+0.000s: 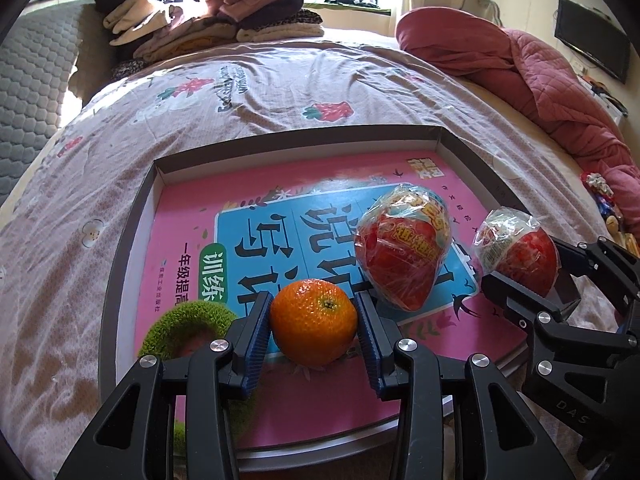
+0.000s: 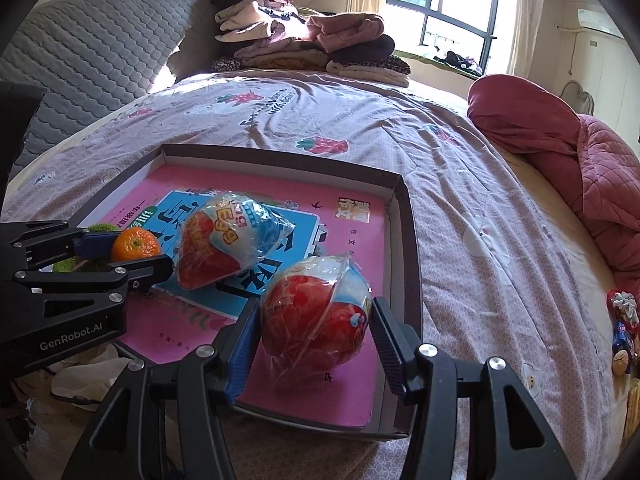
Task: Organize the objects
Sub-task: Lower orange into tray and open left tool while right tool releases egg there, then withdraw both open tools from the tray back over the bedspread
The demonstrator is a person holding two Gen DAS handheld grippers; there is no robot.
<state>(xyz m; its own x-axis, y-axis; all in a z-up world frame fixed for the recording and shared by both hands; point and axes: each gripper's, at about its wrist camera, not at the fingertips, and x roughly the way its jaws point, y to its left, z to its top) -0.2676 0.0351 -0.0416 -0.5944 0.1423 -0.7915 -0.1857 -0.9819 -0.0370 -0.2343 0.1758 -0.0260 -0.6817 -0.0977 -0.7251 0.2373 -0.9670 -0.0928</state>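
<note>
A dark-rimmed cardboard tray (image 1: pixel 132 220) lies on the bed with a pink book (image 1: pixel 180 216) flat inside it. My left gripper (image 1: pixel 313 304) is shut on an orange (image 1: pixel 314 322) low over the book's near edge; its blue pads press both sides. A fuzzy green ring (image 1: pixel 180 324) sits to its left. My right gripper (image 2: pixel 316 308) is shut on a red snack packet in clear wrap (image 2: pixel 314 320) near the tray's right wall (image 2: pixel 404 208). A second such packet (image 2: pixel 224 236) lies on the book between the two grippers.
Folded clothes (image 2: pixel 304 44) are stacked at the far end of the bed. A red quilt (image 2: pixel 580 152) is heaped along the right side, with small wrapped items (image 2: pixel 622 320) near the right edge. A grey padded headboard (image 2: pixel 80 52) rises at the left.
</note>
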